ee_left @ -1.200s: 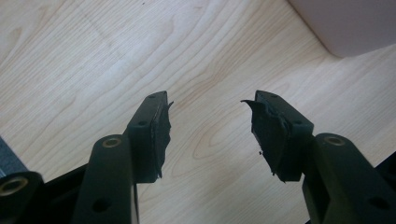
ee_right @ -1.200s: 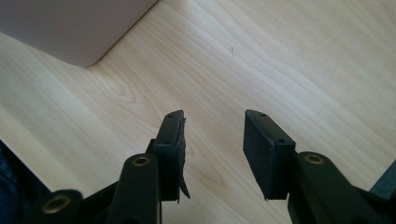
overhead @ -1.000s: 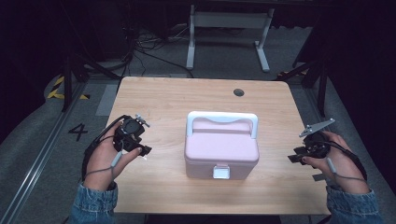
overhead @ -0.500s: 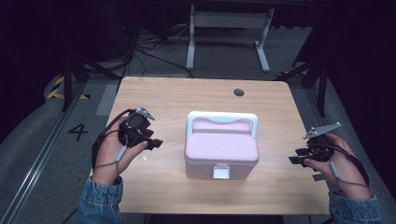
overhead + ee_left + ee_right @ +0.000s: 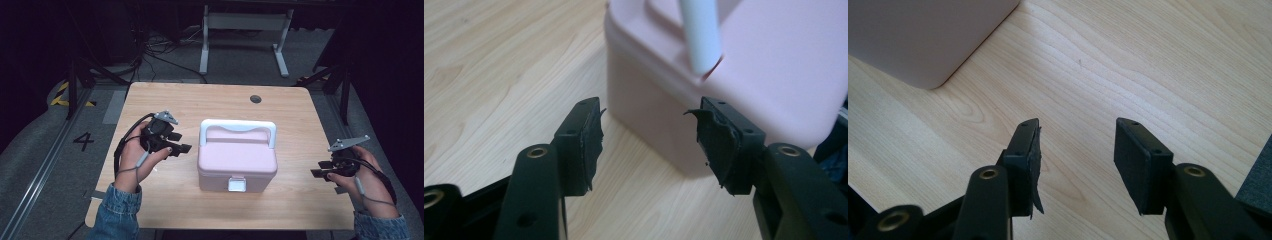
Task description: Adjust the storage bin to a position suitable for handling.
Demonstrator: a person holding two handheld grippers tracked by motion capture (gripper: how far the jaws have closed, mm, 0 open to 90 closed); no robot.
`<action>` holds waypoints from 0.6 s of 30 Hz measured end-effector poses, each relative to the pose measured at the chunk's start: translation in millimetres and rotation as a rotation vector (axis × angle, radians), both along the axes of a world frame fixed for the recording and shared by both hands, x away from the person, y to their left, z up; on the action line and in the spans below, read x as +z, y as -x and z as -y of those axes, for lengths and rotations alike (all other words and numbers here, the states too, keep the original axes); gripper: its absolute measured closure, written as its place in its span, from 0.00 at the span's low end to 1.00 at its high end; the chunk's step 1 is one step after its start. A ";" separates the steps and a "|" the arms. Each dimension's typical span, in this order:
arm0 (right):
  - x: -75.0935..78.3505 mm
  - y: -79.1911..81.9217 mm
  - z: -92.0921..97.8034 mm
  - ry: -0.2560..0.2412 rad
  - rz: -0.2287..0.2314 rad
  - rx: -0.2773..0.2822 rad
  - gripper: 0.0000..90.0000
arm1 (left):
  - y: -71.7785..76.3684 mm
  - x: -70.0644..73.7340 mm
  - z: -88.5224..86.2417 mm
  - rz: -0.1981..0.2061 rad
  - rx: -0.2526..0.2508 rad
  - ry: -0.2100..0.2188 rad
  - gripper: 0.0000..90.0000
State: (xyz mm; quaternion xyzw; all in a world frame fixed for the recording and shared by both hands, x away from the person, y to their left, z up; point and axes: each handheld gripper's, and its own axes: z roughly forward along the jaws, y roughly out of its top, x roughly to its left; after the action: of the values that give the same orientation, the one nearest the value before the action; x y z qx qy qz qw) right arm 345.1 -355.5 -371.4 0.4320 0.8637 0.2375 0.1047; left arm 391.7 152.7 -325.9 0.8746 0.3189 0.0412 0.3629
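- The left gripper, held in the person's left hand, hovers over the wooden table just beside the left wall of the pink box, jaws pointing toward it and spread wide with nothing between them.
- In the left gripper view the left gripper frames the near lower corner of the pink box; the rubber pads look frayed at their edges and touch nothing.
- The white handle of the box comes down to its pivot on the lid just above that gap, in the same view.
- The right gripper, in the person's right hand, sits well apart from the box near the table's right edge, jaws wide and empty, aimed leftward toward the box.
- In the right gripper view the right gripper hangs over bare wood grain, with a rounded corner of the pink box at the upper left, clear of the jaws.
- The pink box stands upright at the middle of the table, lid down, its white handle folded toward the far side and a white latch on the near face.
- A dark round grommet sits in the tabletop near the far edge, behind the box.
- Both denim sleeves enter from the near edge.
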 end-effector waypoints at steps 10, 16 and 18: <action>-4.2 -1.3 -1.8 0.004 0.000 0.000 0.60 | -6.4 -6.5 21.1 0.061 -0.008 0.089 0.41; -6.0 -3.0 -5.0 0.001 0.002 0.008 0.59 | -13.9 -10.0 36.1 0.089 0.003 0.086 0.36; -5.8 -2.9 -4.9 -0.001 0.003 0.009 0.59 | -15.3 -10.7 37.9 0.090 0.005 0.092 0.36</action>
State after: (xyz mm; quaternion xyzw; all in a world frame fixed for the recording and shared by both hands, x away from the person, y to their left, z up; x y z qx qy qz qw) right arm 348.0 -350.7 -377.1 0.4278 0.8654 0.2389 0.1049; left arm 407.1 114.7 -336.6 0.8534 0.3059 0.0668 0.4167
